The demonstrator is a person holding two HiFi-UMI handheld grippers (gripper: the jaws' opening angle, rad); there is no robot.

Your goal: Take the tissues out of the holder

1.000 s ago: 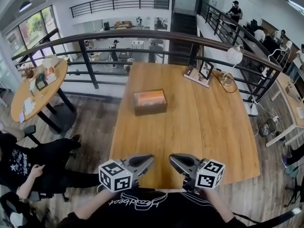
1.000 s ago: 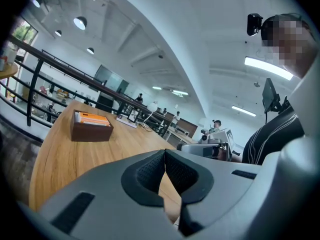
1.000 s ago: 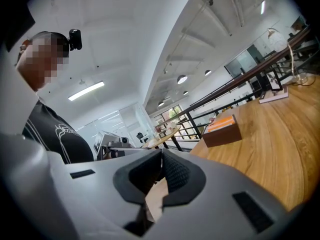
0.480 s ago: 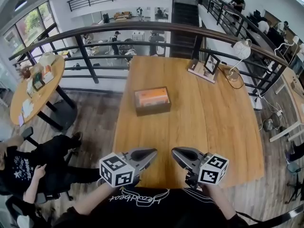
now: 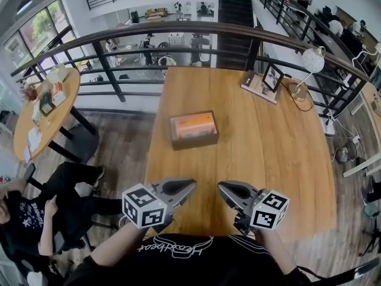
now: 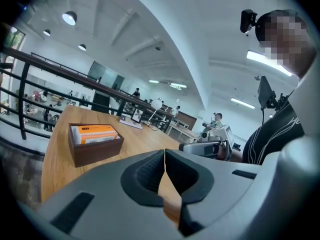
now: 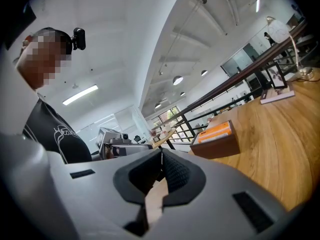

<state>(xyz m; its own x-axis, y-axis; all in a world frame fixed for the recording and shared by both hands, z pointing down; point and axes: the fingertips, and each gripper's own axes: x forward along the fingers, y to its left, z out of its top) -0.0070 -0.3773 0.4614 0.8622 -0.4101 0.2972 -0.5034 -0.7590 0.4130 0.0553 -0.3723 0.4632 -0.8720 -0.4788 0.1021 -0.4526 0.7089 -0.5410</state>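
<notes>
Tissues (image 5: 193, 124), the orange pack, are seen tucked inside the dark brown holder (image 5: 196, 140), which is set around the middle of the wooden table (image 5: 268, 148), a bit toward its left side. The left gripper (image 5: 191, 185) is held over the near edge of the table with its jaws pressed together, tips touching, only the table surface glimpsed through the slit behind them. The right gripper (image 5: 219, 187) is held just beside it, jaws likewise closed up tight. Both are pointed toward each other and kept well apart from the holder. At the far right corner of the table a picture frame (image 5: 272, 78) and a white lamp (image 5: 312, 60) can be made out, with a dark railing (image 5: 178, 31) running behind.
</notes>
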